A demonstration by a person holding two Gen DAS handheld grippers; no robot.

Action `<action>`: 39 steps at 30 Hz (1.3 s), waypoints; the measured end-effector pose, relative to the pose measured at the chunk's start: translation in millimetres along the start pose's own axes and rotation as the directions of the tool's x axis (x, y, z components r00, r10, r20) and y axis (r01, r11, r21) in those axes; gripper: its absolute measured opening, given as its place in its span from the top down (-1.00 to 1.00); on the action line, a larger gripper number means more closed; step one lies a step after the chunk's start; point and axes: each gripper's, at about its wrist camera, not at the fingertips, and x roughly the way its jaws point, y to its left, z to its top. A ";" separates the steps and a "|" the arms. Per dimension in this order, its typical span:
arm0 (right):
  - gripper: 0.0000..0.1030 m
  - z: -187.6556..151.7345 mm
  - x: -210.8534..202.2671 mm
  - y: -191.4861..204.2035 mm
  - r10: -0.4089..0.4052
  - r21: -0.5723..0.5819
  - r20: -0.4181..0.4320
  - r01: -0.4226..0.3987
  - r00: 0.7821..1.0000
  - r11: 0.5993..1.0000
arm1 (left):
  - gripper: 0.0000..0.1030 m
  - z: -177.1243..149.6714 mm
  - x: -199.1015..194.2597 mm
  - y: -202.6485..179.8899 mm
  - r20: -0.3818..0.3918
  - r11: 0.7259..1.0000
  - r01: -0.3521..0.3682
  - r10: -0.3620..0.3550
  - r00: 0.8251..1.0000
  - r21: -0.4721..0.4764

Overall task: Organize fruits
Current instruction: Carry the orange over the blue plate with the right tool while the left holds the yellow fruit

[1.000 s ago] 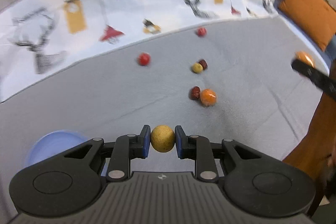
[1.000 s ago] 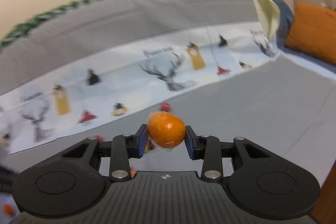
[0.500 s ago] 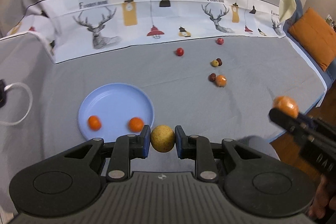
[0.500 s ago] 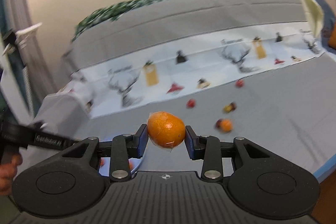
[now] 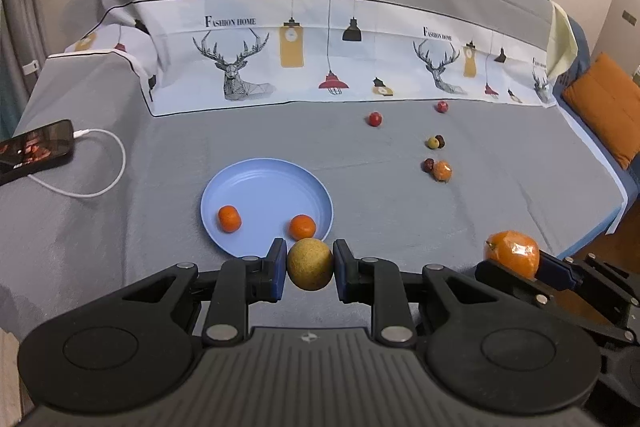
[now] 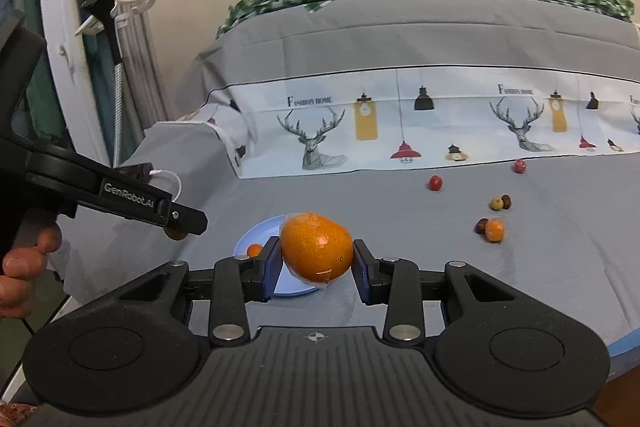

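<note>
The left gripper (image 5: 310, 273) is clamping a small yellow-brown fruit (image 5: 309, 264) between its blue pads, low in the centre of the left wrist view, just in front of the near rim of the blue plate (image 5: 256, 169). Two small oranges (image 5: 229, 218) are already lying in that plate. The right gripper (image 6: 316, 273) is squeezing a larger orange (image 6: 316, 247) at mid-frame in its own view — the same fruit is showing at the lower right of the left wrist view.

The large orange is looking wrapped in thin, shiny film, so it is probably slippery; gripping across its widest part, as now, seems safest. The yellow-brown fruit is looking firm, light and matte, and likely to roll once set down — releasing it low inside the rim would help. More fruits are waiting in the right half of both views: two red ones (image 5: 375, 119), a dark-and-yellow pair (image 5: 435, 142), and a wrapped orange touching a dark fruit (image 5: 442, 171). They look small and round, best pinched across the middle.
</note>
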 end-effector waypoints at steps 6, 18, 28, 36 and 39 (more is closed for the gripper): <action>0.25 3.1 -0.6 5.9 -0.007 -0.016 0.005 0.007 1.000 1.000 | 0.48 1.2 -8.7 5.2 0.019 1.000 -0.006 0.006 1.000 -0.002; 0.25 -0.1 -1.7 9.5 -0.002 -0.018 -0.005 0.002 1.000 1.000 | 0.48 -9.1 -13.4 11.0 0.023 1.000 -0.006 0.006 1.000 -0.013; 0.25 0.2 14.7 10.7 0.017 -0.040 -0.039 -0.018 0.999 0.999 | 0.48 -4.3 -9.5 22.6 0.025 0.999 -0.017 0.018 1.000 -0.039; 0.25 -1.3 18.2 13.6 0.022 -0.041 -0.049 -0.024 0.999 0.999 | 0.48 -4.8 -9.5 31.2 0.021 0.998 -0.027 0.028 0.999 -0.049; 0.25 -1.4 20.7 16.3 0.027 -0.049 -0.055 -0.029 0.998 0.998 | 0.48 -5.1 -11.4 31.5 0.027 0.998 -0.034 0.035 0.999 -0.056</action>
